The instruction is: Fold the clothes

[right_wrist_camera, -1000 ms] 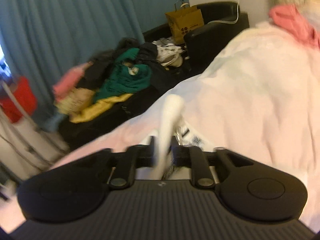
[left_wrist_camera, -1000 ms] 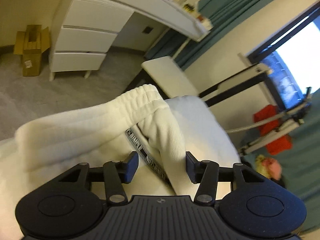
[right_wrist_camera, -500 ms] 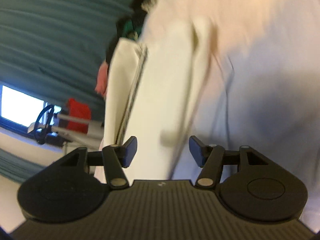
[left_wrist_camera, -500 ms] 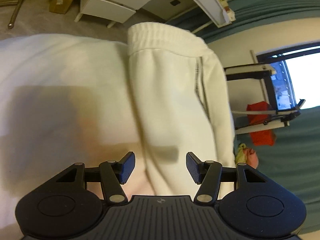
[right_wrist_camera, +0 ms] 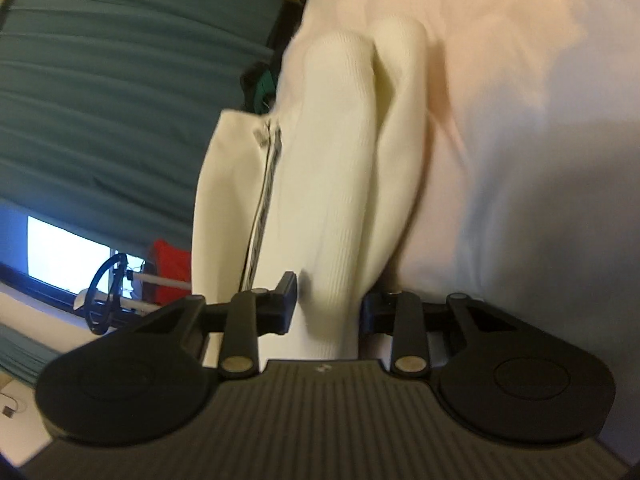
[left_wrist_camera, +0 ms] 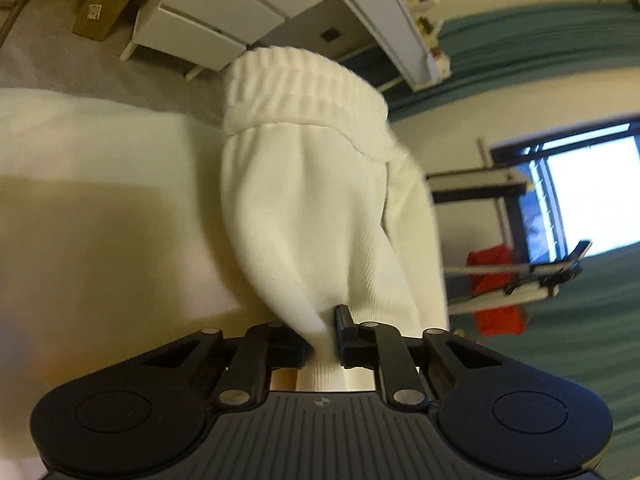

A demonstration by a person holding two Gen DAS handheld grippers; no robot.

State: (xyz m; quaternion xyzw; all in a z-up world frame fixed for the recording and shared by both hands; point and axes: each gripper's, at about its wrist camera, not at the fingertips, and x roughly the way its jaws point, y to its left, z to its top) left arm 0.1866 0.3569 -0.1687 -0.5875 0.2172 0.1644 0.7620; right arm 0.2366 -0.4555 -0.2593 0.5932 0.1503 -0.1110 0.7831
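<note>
Left fingers' (left_wrist_camera: pixel 344 328) tips under trousers (left_wrist_camera: pixel 320 208).

The right gripper (right_wrist_camera: pixel 329 307) has its jaws closing around a fold of cream trousers (right_wrist_camera: pixel 328 184) lying on the white bed (right_wrist_camera: pixel 520 120).

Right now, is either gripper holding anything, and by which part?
Both hold the cream sweatpants. The left gripper pinches a bunched fold well below the waistband; the right gripper clamps a thick folded leg section.
</note>
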